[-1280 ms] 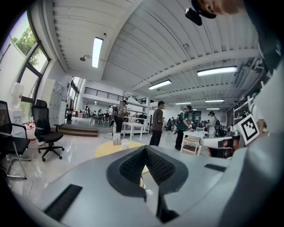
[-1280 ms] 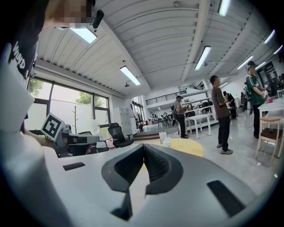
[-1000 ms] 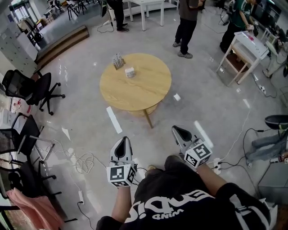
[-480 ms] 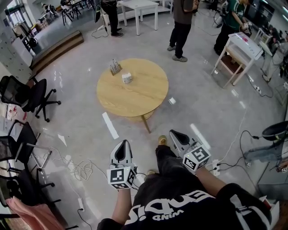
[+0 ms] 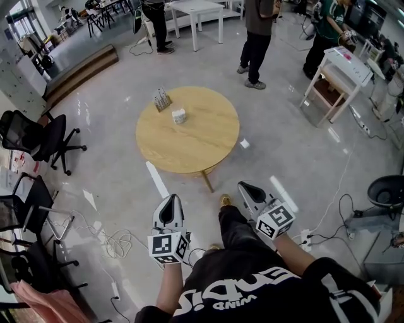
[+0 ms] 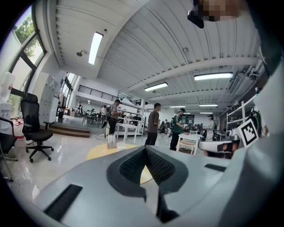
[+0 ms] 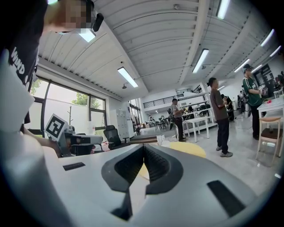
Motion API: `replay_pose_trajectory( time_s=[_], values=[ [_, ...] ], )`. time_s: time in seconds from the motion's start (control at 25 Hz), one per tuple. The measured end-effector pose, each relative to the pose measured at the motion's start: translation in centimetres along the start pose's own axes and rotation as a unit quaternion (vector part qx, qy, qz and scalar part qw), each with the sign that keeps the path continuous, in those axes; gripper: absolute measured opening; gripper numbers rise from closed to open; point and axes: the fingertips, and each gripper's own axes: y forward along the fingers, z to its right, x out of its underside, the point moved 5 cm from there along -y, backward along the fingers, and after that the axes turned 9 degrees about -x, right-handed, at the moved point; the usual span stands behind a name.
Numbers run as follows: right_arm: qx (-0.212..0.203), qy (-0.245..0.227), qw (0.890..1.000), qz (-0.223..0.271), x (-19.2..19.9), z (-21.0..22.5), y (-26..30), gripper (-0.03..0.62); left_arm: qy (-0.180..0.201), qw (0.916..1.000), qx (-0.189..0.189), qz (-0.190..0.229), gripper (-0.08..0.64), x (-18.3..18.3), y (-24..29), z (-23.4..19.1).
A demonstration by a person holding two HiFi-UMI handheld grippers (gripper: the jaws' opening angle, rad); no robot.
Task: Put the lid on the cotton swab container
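Well ahead on the round wooden table (image 5: pixel 202 142) sat a small white box (image 5: pixel 179 115), nearer the left gripper (image 5: pixel 169 202). It and the right gripper (image 5: pixel 247 188) were closed, empty.

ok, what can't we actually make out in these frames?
- Head view: white item and upright item on the round table, too small to tell lid from container.
- Left gripper view: table mostly hidden behind the left gripper itself.
- Right gripper view: table mostly hidden by the right gripper.

This is a big open workroom, like a lab. Far ahead of the fingers (image 5: pixel 163 219) stand a round wooden table (image 5: pixel 189 135) and white desks (image 5: pixel 202 7). Left of them are office chairs (image 5: pixel 35 134) and cables (image 5: pixel 117 238).
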Motion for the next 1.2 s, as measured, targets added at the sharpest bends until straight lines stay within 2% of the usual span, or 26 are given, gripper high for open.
replay_pose_trajectory(
  time_s=[0.36, 0.8, 1.2],
  values=[
    [-0.013, -0.002, 1.000, -0.003, -1.0, 3.7, 4.0, 0.003, 0.007, 0.9999, -0.010, 0.000, 0.009, -0.7, 4.3, -1.4],
    [-0.014, -0.001, 1.000, -0.001, -2.8, 9.1, 9.6, 0.003, -0.001, 0.9999, -0.011, -0.008, 0.009, -2.4, 11.9, -3.1],
    [-0.027, 0.012, 1.000, -0.003, -5.0, 15.4, 14.0, 0.003, 0.007, 0.9995, -0.029, -0.011, 0.009, -5.5, 18.7, -3.5]
  ],
)
